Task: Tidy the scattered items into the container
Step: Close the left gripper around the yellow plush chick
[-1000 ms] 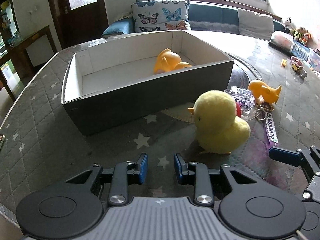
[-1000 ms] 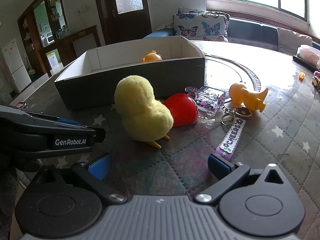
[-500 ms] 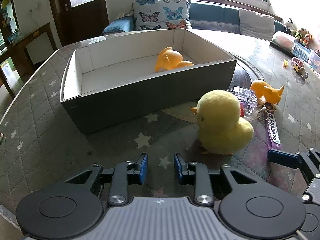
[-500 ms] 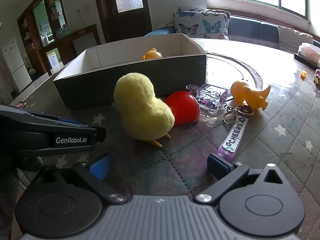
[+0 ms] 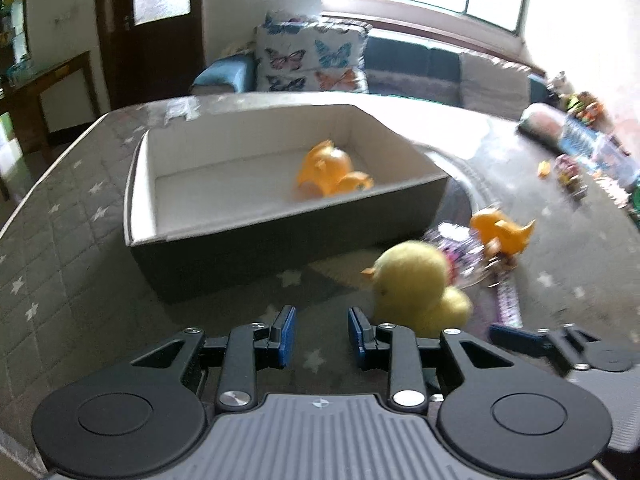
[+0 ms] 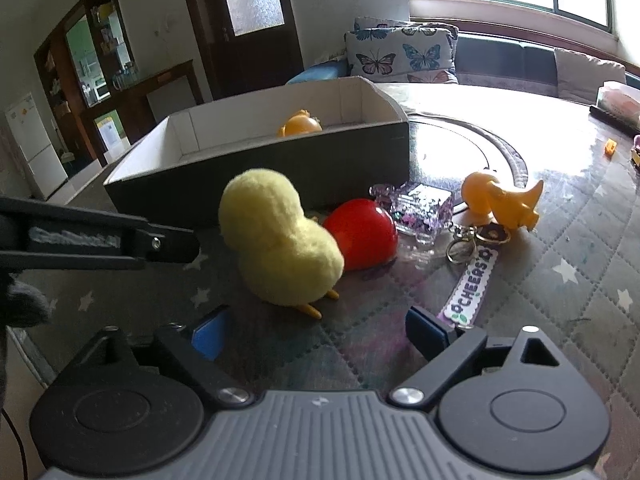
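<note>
Standing upright beside the box (image 6: 256, 168), a fluffy yellow chick (image 6: 276, 240).

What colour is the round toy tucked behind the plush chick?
Red. The round toy shows best in the right wrist view, right behind the yellow plush chick.

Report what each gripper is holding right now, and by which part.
Nothing is held. The left gripper is open and empty; the right gripper is closing with nothing between its jaws, the plush chick just ahead.

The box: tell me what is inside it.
Inside the box lies one orange toy on the white floor near the right end. The near wall hides the strip of floor just behind it.
</note>
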`<state>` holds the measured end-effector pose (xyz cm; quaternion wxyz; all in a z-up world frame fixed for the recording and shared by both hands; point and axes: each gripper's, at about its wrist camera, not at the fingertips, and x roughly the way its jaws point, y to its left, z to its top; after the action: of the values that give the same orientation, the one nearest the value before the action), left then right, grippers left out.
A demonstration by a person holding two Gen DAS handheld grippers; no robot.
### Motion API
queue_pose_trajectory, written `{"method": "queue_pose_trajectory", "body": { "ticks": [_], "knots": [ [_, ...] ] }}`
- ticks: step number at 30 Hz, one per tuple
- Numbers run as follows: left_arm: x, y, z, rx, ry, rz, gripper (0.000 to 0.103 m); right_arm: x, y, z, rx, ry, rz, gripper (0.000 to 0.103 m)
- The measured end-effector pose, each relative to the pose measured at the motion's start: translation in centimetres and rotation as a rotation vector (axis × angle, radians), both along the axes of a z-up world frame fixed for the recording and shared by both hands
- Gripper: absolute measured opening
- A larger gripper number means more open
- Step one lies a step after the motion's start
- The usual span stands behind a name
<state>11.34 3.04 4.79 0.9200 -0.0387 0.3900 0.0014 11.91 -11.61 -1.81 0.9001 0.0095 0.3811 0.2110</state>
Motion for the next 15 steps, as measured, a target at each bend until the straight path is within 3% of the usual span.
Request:
{"method": "queue_pose_trajectory", "body": {
  "ticks": [8, 15],
  "knots": [
    [0.1, -0.8, 1.6, -0.062, -0.044, -0.115, 0.035, 0.6, 0.2, 0.5, 0.057, -0.017, 0.038, 0.083],
    [1.7, -1.1, 1.6, -0.099, -0.043, -0.160, 0.035, 1.3, 0.2, 0.4, 0.086, -0.021, 0.046, 0.079]
  ]
}}
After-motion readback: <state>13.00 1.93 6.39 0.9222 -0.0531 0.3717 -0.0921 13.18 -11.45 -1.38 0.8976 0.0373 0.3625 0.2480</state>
